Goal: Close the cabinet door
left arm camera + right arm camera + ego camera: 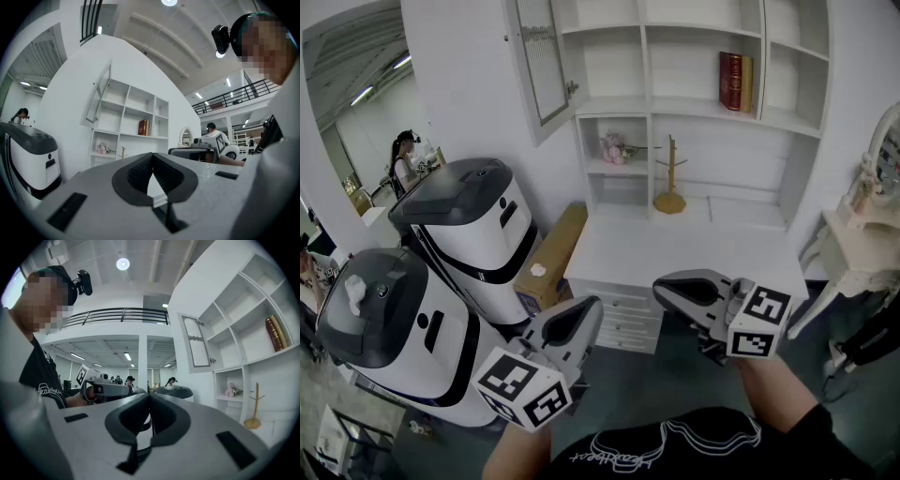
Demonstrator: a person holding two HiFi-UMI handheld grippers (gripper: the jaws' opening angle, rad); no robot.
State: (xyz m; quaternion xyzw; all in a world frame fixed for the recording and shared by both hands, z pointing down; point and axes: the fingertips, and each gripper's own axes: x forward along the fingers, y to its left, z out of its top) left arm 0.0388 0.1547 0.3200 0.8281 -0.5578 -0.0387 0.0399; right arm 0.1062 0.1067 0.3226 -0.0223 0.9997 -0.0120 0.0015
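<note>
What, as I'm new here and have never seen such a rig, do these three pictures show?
A person holds a two-jaw gripper in each hand. The head view looks down from their head: left gripper, right gripper. The other two views ride on the grippers, looking along the jaws; both are shut and hold nothing. Ahead stands a white shelf unit with its glass cabinet door swung open, red books, flowers and a wooden stand.

Shirt (694, 442): black, short-sleeved, white lettering and line print on the chest.
Head camera (85, 281): small, black, on dark headgear.
Left gripper (592, 307): light grey shell, black ribbed pads (140, 171), black rectangular slots.
Right gripper (664, 287): same grey and black.
Left marker cube (523, 387): white faces, black square patterns.
Right marker cube (759, 322): the same.
</note>
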